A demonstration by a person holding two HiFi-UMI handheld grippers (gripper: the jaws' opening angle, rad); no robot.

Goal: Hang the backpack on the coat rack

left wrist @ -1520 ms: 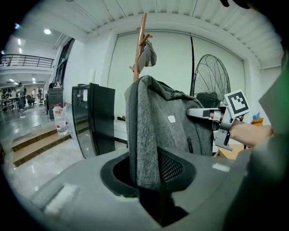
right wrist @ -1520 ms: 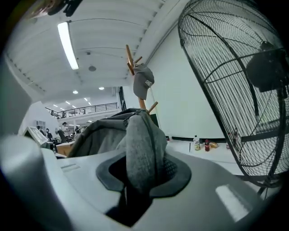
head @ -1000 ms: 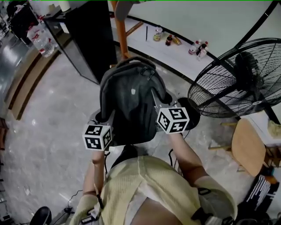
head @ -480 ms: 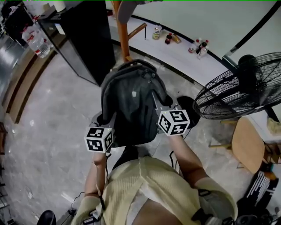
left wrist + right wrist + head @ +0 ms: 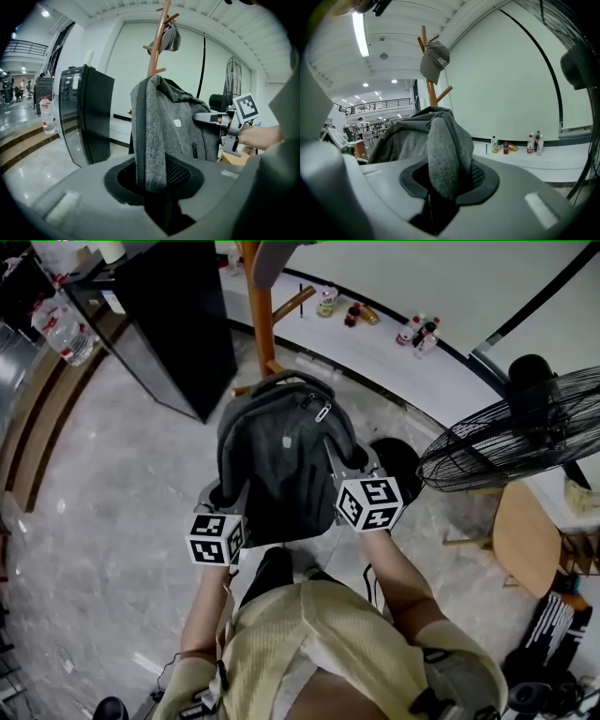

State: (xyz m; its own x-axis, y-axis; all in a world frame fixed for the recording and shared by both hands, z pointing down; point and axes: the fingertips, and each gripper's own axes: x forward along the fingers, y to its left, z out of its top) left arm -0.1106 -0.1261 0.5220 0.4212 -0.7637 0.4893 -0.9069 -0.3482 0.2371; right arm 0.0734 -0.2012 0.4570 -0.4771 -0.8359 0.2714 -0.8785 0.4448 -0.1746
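A: Backpack [image 5: 281, 460] is off the floor, carried upright in front of the person with a gripper on each side. Its top faces the coat rack [image 5: 259, 306], near it but not on it yet.

B: How are the claws set?

A: The left gripper [image 5: 152, 180] is pinching a grey edge of the bag's side. The right gripper [image 5: 440, 183] has a fold of the same fabric between its jaws, but those jaws are easing open a little.

B: That would be my first worry. If the right side slackens while the bag hangs in the air, the weight goes onto the left pinch alone, and I'd expect the bag to swing or slide out.

A: Agreed. Both grips are on soft cloth rather than a strap, so the cloth could creep through the pads.

B: And the hook-up itself?

A: The top handle [image 5: 281, 381] has to be lifted over a peg [image 5: 444, 93]. It lies flat against the bag, so it may skid past the peg rather than catch.

B: Anything in the way?

A: A cap [image 5: 433, 61] hangs on a higher peg and could be knocked off. The rack looks slender, and a hard nudge from the bag might rock it. The big fan [image 5: 525, 442] stands off to the right, well apart
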